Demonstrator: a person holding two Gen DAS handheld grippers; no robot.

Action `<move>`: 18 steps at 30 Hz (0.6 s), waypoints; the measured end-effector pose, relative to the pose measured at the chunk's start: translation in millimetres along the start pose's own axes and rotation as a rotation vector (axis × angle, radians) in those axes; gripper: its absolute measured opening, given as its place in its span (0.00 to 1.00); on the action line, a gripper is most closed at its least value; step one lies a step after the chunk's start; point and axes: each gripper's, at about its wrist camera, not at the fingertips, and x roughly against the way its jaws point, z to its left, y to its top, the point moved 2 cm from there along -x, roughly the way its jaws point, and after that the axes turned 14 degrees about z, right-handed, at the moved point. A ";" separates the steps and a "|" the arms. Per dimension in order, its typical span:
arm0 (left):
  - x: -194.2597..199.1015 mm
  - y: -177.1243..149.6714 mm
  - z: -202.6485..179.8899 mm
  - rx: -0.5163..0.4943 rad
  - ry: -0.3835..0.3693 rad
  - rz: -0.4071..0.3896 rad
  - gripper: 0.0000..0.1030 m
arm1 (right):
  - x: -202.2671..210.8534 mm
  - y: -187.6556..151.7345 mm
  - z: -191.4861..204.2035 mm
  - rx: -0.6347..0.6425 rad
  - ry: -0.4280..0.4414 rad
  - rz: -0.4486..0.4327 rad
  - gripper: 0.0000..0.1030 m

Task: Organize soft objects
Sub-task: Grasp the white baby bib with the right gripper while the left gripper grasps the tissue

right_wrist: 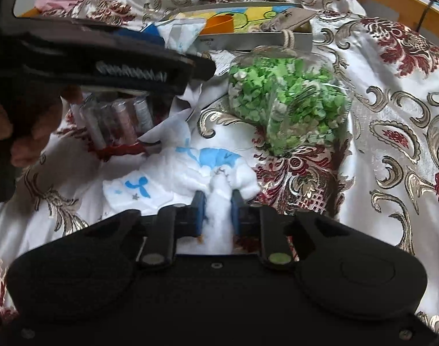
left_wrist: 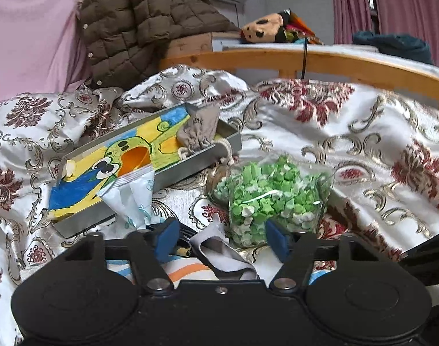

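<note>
At the bottom centre of the right wrist view, the right gripper (right_wrist: 216, 209) has its blue pads (right_wrist: 198, 210) drawn narrow, pinching a bunched fold of the white cloth with blue print (right_wrist: 190, 173), which spreads over the bedspread (right_wrist: 392, 132) in mid-frame. Upper left of it, the left gripper's black body (right_wrist: 104, 57) crosses the frame above a bundle of clear tubes (right_wrist: 115, 118) tied with red.

In the left wrist view, the left gripper (left_wrist: 219, 239) sits at the lower centre with its fingers (left_wrist: 166, 238) spread wide; a grey-white piece of fabric (left_wrist: 219, 248) lies between them, and whether they touch it cannot be told. Just beyond, right of centre, lies a clear bag of green paper stars (left_wrist: 272, 196). Left of centre, a shallow metal tray (left_wrist: 196, 167) holds a bright cartoon drawing (left_wrist: 110, 167), a grey drawstring pouch (left_wrist: 199, 129) at its far end, and a small zip bag (left_wrist: 133, 193) leaning over its near edge. Farther back, a brown quilted jacket (left_wrist: 133, 20) hangs at upper left, and a wooden bed rail (left_wrist: 306, 60) crosses the top.
</note>
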 end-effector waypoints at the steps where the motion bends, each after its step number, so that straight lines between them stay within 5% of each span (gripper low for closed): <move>1: -2.9 1.0 -0.9 -0.004 0.000 0.014 0.54 | -0.2 0.2 -1.1 -0.003 0.000 -0.001 0.09; 9: -17.9 1.8 -0.7 0.028 0.031 0.088 0.42 | 0.1 1.0 -3.5 -0.011 -0.002 -0.006 0.07; 18: -22.3 0.1 2.8 0.106 0.060 0.120 0.01 | 3.7 -0.9 2.0 -0.023 -0.003 -0.018 0.06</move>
